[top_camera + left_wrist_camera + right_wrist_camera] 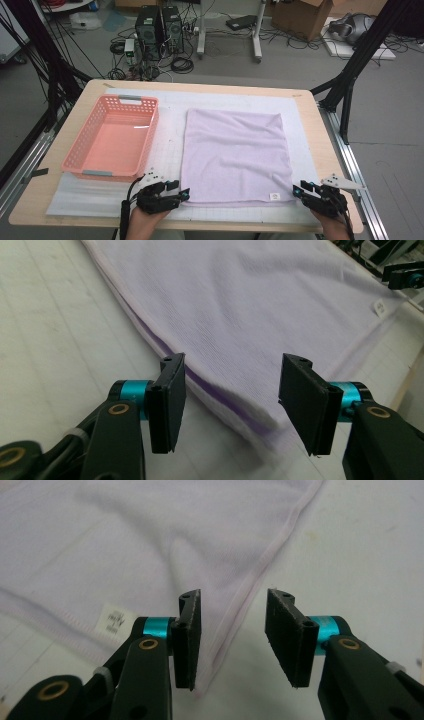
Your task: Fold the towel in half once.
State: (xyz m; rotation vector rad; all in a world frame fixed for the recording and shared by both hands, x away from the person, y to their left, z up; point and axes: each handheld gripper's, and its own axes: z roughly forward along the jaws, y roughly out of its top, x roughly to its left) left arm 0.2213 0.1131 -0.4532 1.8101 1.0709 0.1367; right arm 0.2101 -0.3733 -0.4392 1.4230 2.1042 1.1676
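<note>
A lilac towel [235, 155] lies flat on the white mat [170, 120], with a small white label [273, 196] near its near right corner. My left gripper [181, 189] sits at the towel's near left corner. In the left gripper view it [232, 390] stands open, with the folded corner [250, 420] between the jaws and untouched by the pads. My right gripper [301, 189] is at the near right corner. In the right gripper view it [232, 625] is open over the towel's hemmed edge [235, 615], with the label [114, 619] to its left.
An empty pink slotted basket [75, 150] stands on the left part of the wooden table [310, 110], left of the towel. Beyond the table's far edge are computer towers [160, 30], cables and a cardboard box [300, 17] on the floor. Black frame legs [350, 75] flank the table.
</note>
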